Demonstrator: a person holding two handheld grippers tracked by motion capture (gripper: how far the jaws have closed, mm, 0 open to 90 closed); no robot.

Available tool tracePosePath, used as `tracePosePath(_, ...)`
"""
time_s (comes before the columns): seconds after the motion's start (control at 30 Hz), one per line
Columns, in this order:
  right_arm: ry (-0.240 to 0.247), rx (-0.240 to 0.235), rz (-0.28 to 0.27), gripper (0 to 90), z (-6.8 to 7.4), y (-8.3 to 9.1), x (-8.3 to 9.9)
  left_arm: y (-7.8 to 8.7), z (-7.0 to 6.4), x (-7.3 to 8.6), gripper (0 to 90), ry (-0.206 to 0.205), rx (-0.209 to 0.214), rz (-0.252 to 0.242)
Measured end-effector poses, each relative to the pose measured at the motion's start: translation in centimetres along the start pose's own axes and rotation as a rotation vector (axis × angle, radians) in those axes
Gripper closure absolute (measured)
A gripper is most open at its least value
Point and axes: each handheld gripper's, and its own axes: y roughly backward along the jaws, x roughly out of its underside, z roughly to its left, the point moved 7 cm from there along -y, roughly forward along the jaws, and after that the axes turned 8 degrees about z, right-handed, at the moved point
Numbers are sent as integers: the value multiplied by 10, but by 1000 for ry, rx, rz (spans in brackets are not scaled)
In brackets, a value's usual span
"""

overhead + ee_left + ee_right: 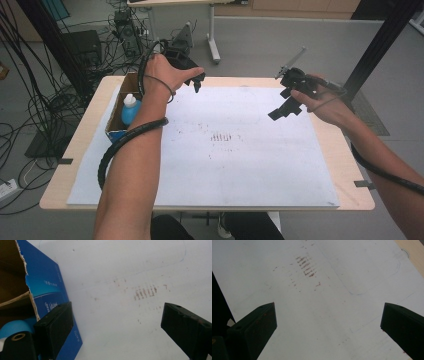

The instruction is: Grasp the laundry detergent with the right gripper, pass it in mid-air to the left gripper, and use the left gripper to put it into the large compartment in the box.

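A person sits at a pale wooden tabletop (pixel 340 165) covered by a large white paper sheet (pixel 225 160), holding a black two-jaw gripper in each hand. Both forearms reach in from the near edge, each trailing a black ribbed cable.

The left gripper (pixel 197 80) hovers above the far left part of the sheet, just to the right of an open cardboard box with blue printed sides (pixel 116 112). Its jaws are spread wide with nothing between them. In the left gripper view the box's blue side (pixel 47 290) sits right beside the left jaw. Inside the box stands a light blue plastic bottle with a white cap (pixel 130 107), upright. The gripper's spot next to the box suggests it is placed to reach in for the bottle, which is the nearest thing to it and not yet touched.

The right gripper (pixel 285 107) is held in the air over the far right of the sheet, well apart from the box, jaws also spread wide and empty; it seems to be waiting.

Near the middle of the sheet is a small patch of short reddish-brown smudge marks (pixel 221 136), and faint pen outlines (pixel 362 290) show in the right gripper view.
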Motion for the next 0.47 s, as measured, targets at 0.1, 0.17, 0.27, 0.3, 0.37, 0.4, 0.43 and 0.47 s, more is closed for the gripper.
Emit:
tracePosePath(0.1, 5, -1, 0, 3, 1, 0, -1, -1, 0, 0, 114, -2, -3, 3)
tracePosePath(0.17, 6, 0, 0, 3, 1, 0, -1, -1, 0, 1, 114, -2, 1, 4)
tracePosePath(0.27, 5, -1, 1, 3, 0, 0, -1, -2, 1, 1, 114, 0, 1, 2)
tracePosePath(0.3, 4, -3, 0, 3, 1, -1, -1, -2, 1, 1, 114, 1, 1, 2)
tracePosePath(0.37, 8, -1, 0, 3, 1, -1, -2, -3, 2, 2, 114, -4, -5, 3)
tracePosePath(0.4, 6, -4, 1, 3, 1, -2, -1, -3, 1, 2, 114, -7, -5, 3)
tracePosePath(0.43, 6, -5, 0, 3, 1, -2, -1, -3, 1, 2, 114, -8, -3, 2)
tracePosePath(0.47, 6, -4, -1, 3, 1, -2, -1, -3, 1, 2, 114, -10, -2, 1)
